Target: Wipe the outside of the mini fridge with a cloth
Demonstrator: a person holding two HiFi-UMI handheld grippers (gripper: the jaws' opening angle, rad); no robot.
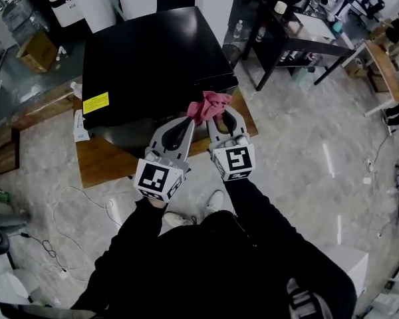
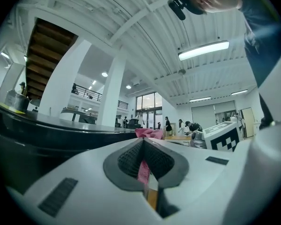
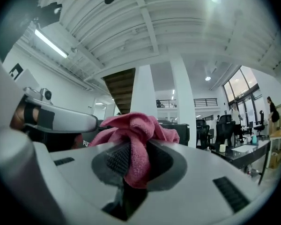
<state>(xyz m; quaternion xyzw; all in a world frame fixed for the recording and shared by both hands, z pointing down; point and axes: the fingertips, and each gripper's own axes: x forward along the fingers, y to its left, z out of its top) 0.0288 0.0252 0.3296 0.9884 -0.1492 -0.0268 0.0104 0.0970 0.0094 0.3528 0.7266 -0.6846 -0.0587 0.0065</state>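
Observation:
The black mini fridge (image 1: 153,58) stands on a low wooden platform (image 1: 100,159), seen from above in the head view. A crumpled pink cloth (image 1: 207,106) lies at the fridge's near right top edge. My left gripper (image 1: 191,120) is shut on a thin strip of the cloth (image 2: 143,169), and the fridge's black top (image 2: 47,130) runs off to the left ahead of it. My right gripper (image 1: 219,115) is shut on the bunched cloth (image 3: 133,128), which bulges above its jaws (image 3: 131,146). The two grippers sit side by side, almost touching.
A yellow label (image 1: 96,102) marks the fridge's near left corner. A black table (image 1: 299,42) with clutter stands at the back right, a cardboard box (image 1: 36,50) at the back left. Cables (image 1: 53,244) trail over the marble floor on the left. A white cabinet (image 1: 351,263) is at lower right.

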